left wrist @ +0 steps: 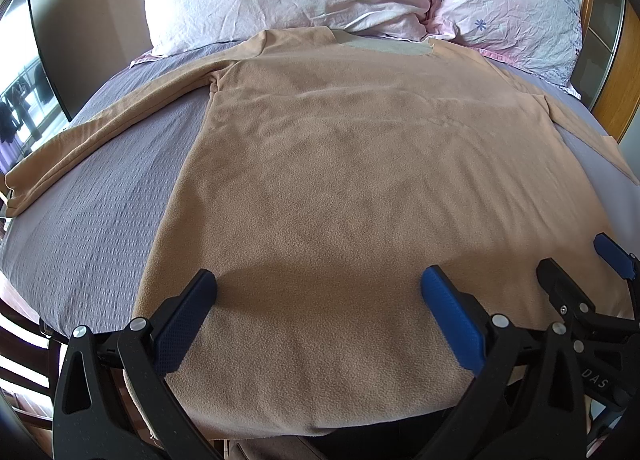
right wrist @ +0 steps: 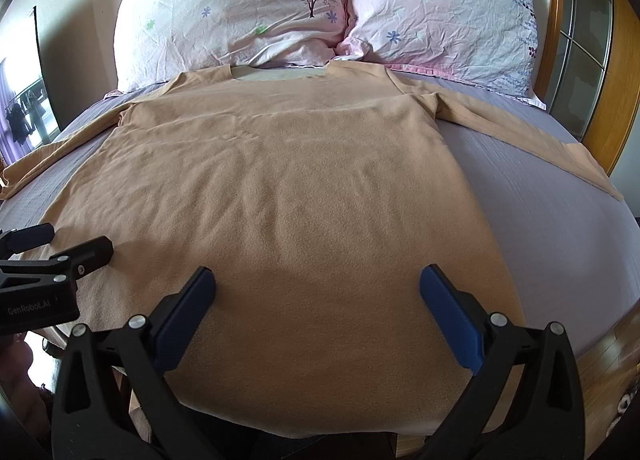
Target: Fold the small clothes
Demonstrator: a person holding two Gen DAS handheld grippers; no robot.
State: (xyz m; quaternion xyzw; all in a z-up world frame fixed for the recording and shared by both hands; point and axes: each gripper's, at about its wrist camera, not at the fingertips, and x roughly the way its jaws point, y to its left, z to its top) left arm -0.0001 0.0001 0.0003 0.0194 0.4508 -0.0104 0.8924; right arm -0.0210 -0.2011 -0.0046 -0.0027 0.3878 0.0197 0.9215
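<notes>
Left wrist view: tan shirt (left wrist: 340,180) flat on purple bedspread (left wrist: 100,200), left gripper (left wrist: 318,288) and right gripper (right wrist: 318,288) both spread wide over hem.

The left gripper (right wrist: 64,242) body reads "GenRobot.AI"; the right gripper (left wrist: 576,256) body shows "DAS".

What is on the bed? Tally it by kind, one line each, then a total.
Tan long-sleeved shirt: 1, spread flat with both sleeves out
Pink floral pillows: 2, side by side at the head of the bed
Grippers over the shirt's hem: 2, left gripper and right gripper, both open
Total: 5
</notes>
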